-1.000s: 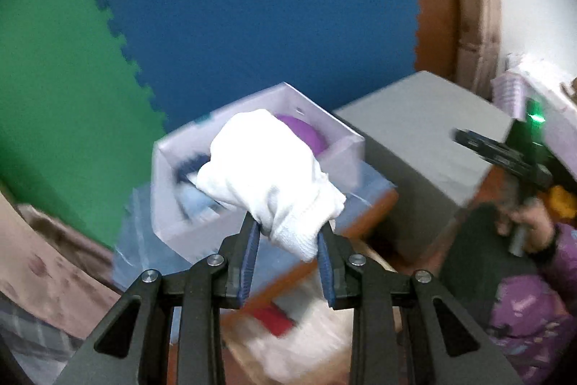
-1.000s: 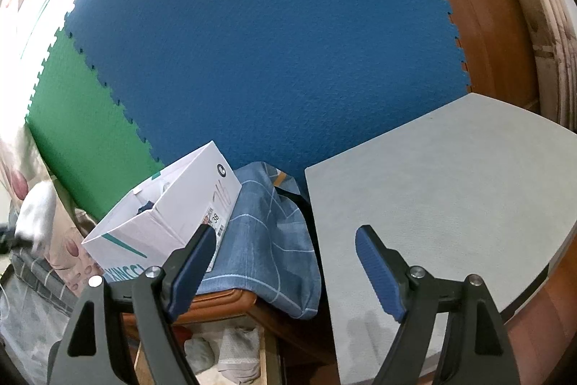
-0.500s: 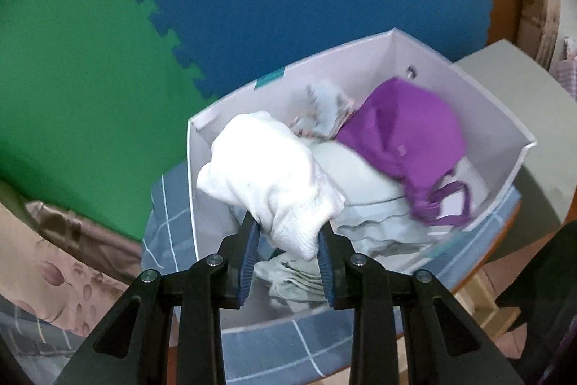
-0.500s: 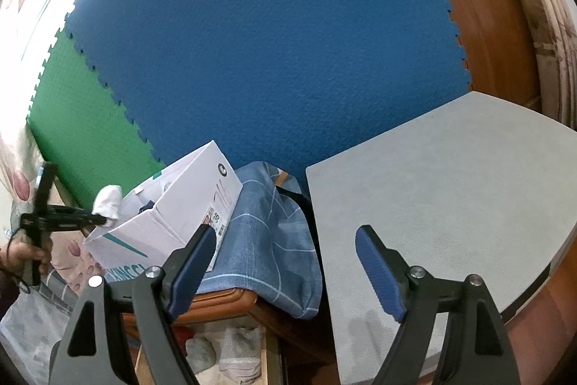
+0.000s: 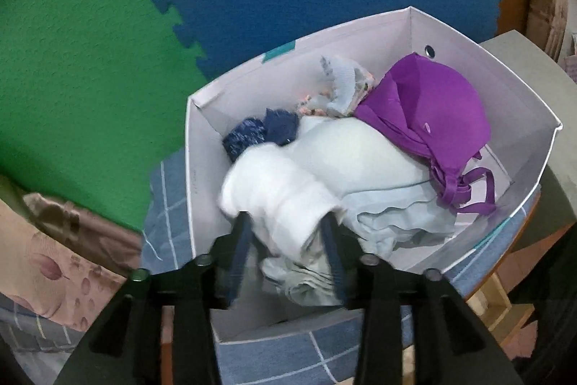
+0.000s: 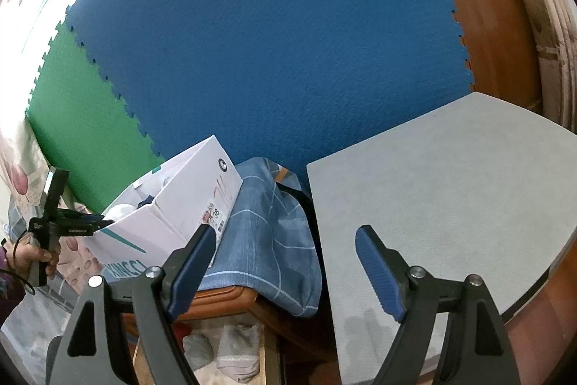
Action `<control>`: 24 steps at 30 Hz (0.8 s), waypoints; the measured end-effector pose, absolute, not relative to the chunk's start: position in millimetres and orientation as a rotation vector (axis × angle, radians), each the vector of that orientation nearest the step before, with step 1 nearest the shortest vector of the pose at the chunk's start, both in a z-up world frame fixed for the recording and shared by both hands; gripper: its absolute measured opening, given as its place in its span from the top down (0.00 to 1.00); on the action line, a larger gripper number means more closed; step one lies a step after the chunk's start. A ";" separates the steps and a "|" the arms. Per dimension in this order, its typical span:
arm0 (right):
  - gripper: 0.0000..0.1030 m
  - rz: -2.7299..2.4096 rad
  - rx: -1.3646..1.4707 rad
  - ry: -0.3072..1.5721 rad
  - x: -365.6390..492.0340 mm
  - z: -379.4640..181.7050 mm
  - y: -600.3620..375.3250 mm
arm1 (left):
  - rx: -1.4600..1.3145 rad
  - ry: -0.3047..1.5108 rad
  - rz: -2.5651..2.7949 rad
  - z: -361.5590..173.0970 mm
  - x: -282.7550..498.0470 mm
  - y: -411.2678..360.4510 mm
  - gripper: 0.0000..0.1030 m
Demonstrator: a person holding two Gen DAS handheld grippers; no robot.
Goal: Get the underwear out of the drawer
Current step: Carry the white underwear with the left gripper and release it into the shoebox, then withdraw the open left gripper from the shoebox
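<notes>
left gripper (image 5: 286,253): jaws opening, white garment (image 5: 277,193) loose between them, over the box (image 5: 468,35) | right gripper (image 6: 285,273): jaws wide apart, empty, near grey table (image 6: 450,186) | advice: let cloth drop clear before withdrawing

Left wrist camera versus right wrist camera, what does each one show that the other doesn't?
Only the left wrist view shows the box's contents: a purple bra, pale blue garments and a white rolled cloth between the opening left gripper. Only the right shows the grey tabletop and open right gripper. Both show the white cardboard box on blue checked fabric.
</notes>
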State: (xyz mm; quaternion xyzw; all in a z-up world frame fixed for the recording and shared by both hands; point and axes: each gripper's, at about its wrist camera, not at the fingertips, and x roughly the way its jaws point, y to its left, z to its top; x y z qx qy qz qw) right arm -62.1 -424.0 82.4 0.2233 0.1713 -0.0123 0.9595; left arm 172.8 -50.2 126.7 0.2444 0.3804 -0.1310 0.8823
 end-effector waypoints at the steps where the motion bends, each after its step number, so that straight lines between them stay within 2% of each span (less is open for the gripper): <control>1: 0.21 -0.026 0.452 0.348 -62.4 82.5 -424.1 | 0.510 0.760 -0.262 129.9 167.6 -49.9 0.41; 3: 0.21 -0.028 0.448 0.351 -62.1 82.2 -423.6 | 0.486 0.697 -0.251 137.9 156.2 -47.1 0.31; 5: 0.21 -0.028 0.441 0.354 -62.1 82.0 -423.2 | 0.446 0.641 -0.257 147.9 143.7 -42.4 0.29; 7: 0.21 -0.024 0.430 0.356 -62.9 82.3 -421.3 | 0.394 0.580 -0.248 158.7 126.4 -33.6 0.19; 10: 0.21 0.009 0.393 0.366 -63.5 83.9 -412.2 | 0.333 0.468 -0.231 169.0 92.1 -16.1 0.15; 12: 0.21 0.056 0.333 0.377 -63.7 86.7 -397.2 | 0.309 0.424 -0.208 169.0 71.5 -3.4 0.03; 15: 0.21 0.175 0.181 0.428 -59.5 90.1 -358.2 | 0.260 0.370 -0.185 158.9 35.3 26.6 0.03; 19: 0.21 0.359 -0.039 0.579 -49.0 78.6 -290.5 | 0.242 0.407 -0.142 130.9 7.0 58.0 0.01; 24: 0.21 0.512 -0.384 0.849 -22.8 26.6 -200.0 | 0.244 0.447 -0.078 95.4 -12.7 88.3 0.01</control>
